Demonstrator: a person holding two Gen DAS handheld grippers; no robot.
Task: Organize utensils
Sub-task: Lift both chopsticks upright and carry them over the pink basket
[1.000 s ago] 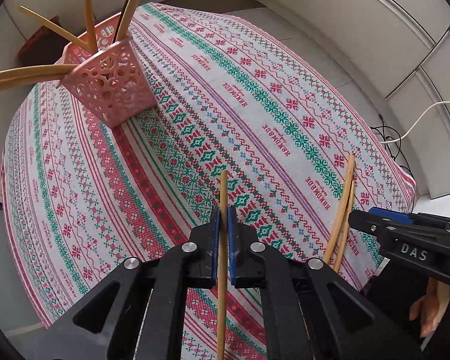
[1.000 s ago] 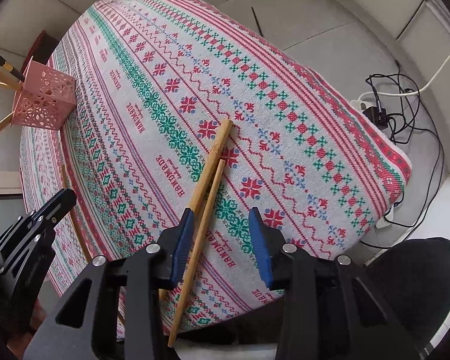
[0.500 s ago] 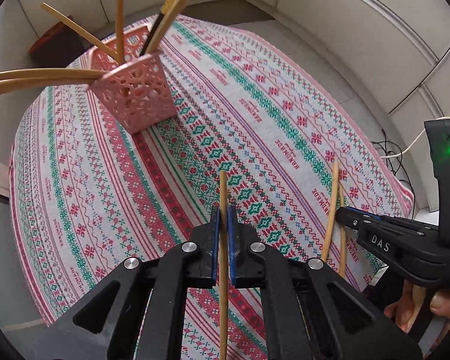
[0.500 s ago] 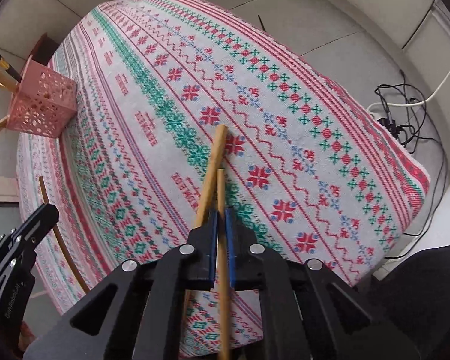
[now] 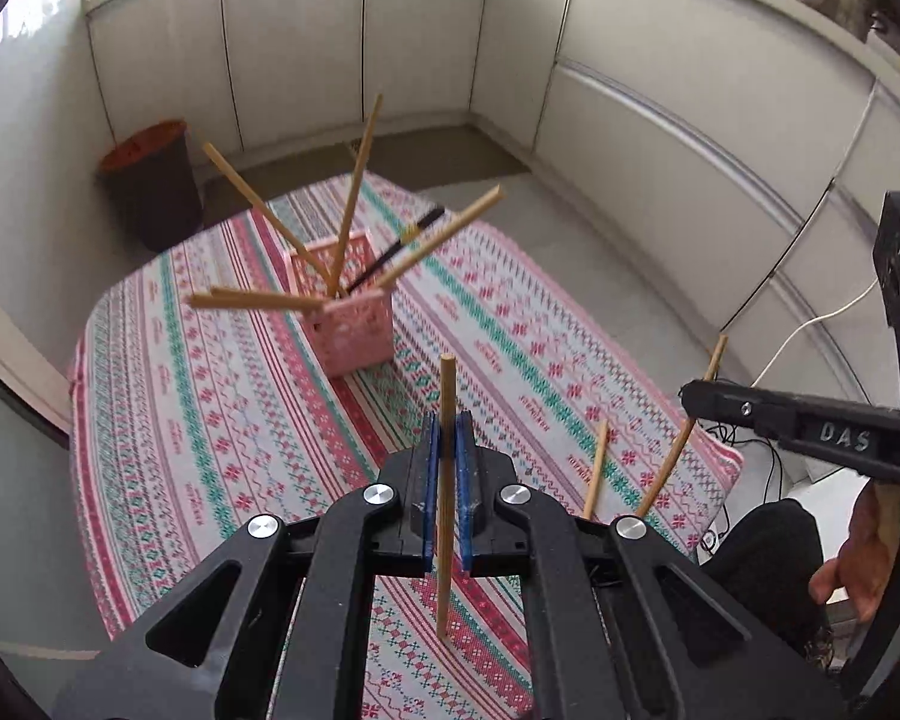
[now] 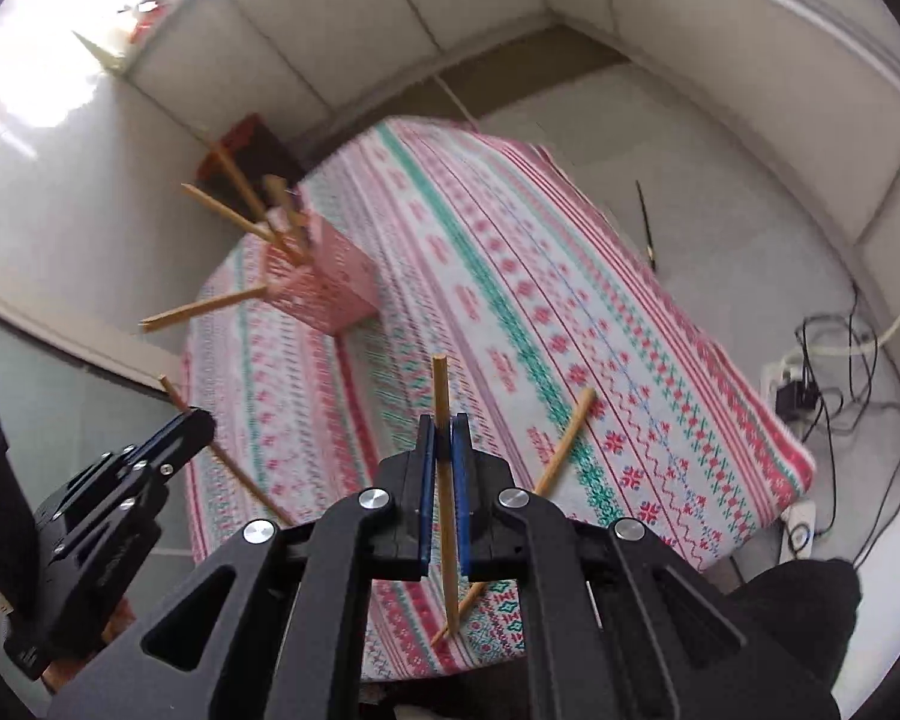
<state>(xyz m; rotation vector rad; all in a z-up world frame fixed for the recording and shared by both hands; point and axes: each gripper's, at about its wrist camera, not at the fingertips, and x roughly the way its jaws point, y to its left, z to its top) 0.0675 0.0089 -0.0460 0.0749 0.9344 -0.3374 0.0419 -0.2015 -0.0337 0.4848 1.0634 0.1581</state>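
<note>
My right tongs (image 6: 444, 468) have just closed on a chopstick (image 6: 441, 420), my left tongs (image 5: 447, 462) grip another chopstick (image 5: 447, 414), and both are now lifted off the surface (image 5: 222, 396), ready for the basket (image 5: 348, 330).

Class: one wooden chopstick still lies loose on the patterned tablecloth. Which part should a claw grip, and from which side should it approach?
Grip the loose chopstick near its middle, coming down from above with the fingers straddling its width. It lies flat and slanted on the tablecloth, with open cloth on both long sides, so only a top approach gets fingers around it.
</note>
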